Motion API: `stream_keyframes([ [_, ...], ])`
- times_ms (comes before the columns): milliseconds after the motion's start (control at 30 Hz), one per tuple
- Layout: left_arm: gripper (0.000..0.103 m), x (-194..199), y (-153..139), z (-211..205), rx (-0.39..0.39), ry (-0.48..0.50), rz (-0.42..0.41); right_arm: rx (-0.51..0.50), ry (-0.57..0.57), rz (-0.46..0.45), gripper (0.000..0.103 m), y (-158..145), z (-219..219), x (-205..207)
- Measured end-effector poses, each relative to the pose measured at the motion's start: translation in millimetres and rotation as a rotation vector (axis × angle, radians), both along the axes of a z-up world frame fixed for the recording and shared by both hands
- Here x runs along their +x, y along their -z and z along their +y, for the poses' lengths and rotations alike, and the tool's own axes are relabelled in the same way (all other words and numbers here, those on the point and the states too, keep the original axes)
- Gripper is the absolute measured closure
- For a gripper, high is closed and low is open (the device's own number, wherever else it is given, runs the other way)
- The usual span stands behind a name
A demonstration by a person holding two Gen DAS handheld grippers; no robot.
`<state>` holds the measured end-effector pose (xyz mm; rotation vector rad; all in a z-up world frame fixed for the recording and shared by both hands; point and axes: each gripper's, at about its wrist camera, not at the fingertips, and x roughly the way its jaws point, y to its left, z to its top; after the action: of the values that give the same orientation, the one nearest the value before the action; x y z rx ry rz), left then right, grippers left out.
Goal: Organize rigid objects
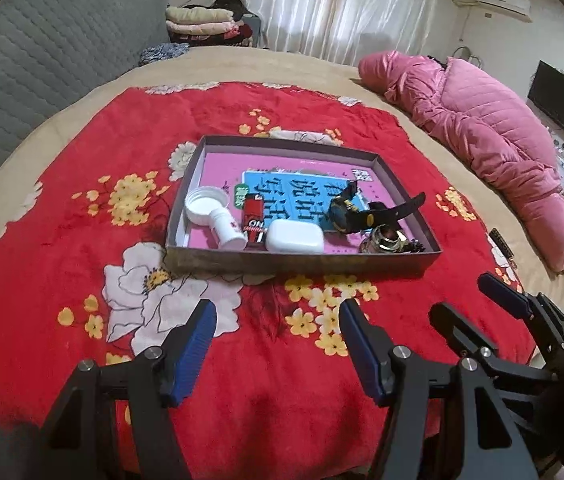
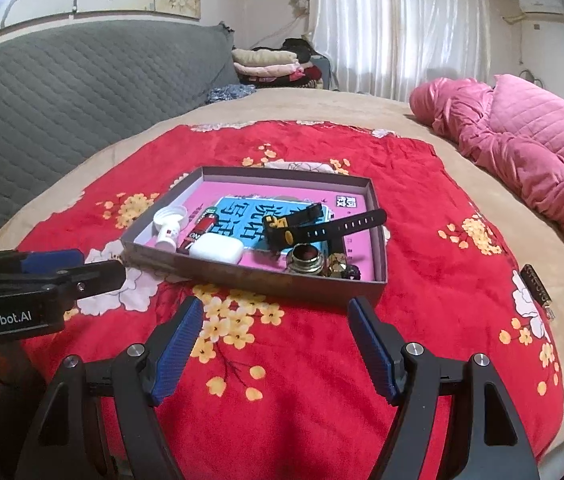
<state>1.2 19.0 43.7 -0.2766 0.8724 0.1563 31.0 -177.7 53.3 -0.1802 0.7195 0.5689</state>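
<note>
Box point(image 1: 302, 262) (shallow, grey cardboard) holds watch point(image 1: 348, 212), lighter point(image 1: 253, 220), white case point(image 1: 295, 237).

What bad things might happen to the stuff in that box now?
The black watch has one strap poking over the edge of the shallow box, so a nudge might flip it out. The white case, red lighter and white bottle lie packed together; grabbing one with a hand-held gripper may knock its neighbours.
</note>
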Motion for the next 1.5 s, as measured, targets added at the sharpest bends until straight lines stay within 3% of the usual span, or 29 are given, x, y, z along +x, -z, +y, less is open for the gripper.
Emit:
stream_keyframes([
  [500,0.04,-13,2,-9,0.019,0.003,0.018,0.024,0.007,0.071,0.027,5,-10,-8],
  [933,0.04,-14,4,-16,0.022,0.025,0.018,0.006,-0.011,0.07,0.027,10,-6,-14],
  [1167,0.039,-13,6,-18,0.03,0.032,-0.025,0.006,0.006,0.087,0.027,17,-7,-8],
  [1500,0.039,-7,21,-17,0.036,0.024,0.002,0.007,0.073,0.082,0.027,29,-11,1],
])
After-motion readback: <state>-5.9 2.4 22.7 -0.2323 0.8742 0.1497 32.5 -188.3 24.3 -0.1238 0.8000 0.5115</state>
